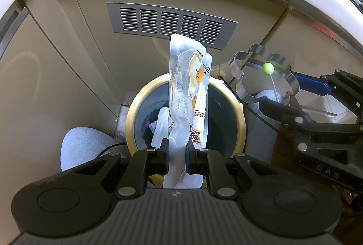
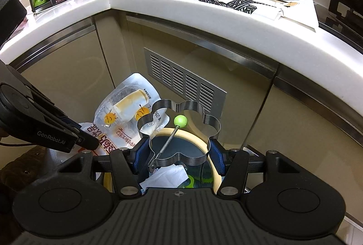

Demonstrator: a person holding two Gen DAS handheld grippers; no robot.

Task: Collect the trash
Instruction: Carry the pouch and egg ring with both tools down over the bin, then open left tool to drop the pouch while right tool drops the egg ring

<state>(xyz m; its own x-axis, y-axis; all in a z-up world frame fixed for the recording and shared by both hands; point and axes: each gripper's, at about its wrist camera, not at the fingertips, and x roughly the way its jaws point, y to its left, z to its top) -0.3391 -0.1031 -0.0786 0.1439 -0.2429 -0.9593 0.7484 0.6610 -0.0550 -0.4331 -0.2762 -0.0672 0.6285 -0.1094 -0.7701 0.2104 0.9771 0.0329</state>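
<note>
A: Where is each of your tools relative to the trash bin [image 1: 186, 113]?

B: Your left gripper [image 1: 177, 154] hangs right over the bin's open mouth, pointing steeply down. Its jaws are drawn narrow and pinch a clear plastic snack wrapper [image 1: 188, 90] with yellow cartoon faces. The wrapper stands on edge between the pads, stretching from the gripper across the opening and past the bin's far rim.

A: And the right one?

B: Your right gripper [image 2: 179, 154] is over the same bin, on its right side as the left camera sees it. Its jaws stand about halfway apart and clamp a flower-shaped metal ring mould [image 2: 181, 131] by its two outer sides. The blue pads [image 2: 141, 152] press against the metal. The mould's thin wire handle ends in a green ball [image 2: 180, 121], which sits inside the ring's outline, above the bin's opening.

A: What is in the bin already?

B: Crumpled white paper [image 2: 165, 177] and something green lie at the bottom; you cannot tell exactly what the green item is.

A: What surrounds the bin?

B: It stands on the floor against a beige cabinet, directly below a metal vent grille [image 1: 172, 22]. Above both runs the white countertop [image 2: 204, 15].
</note>
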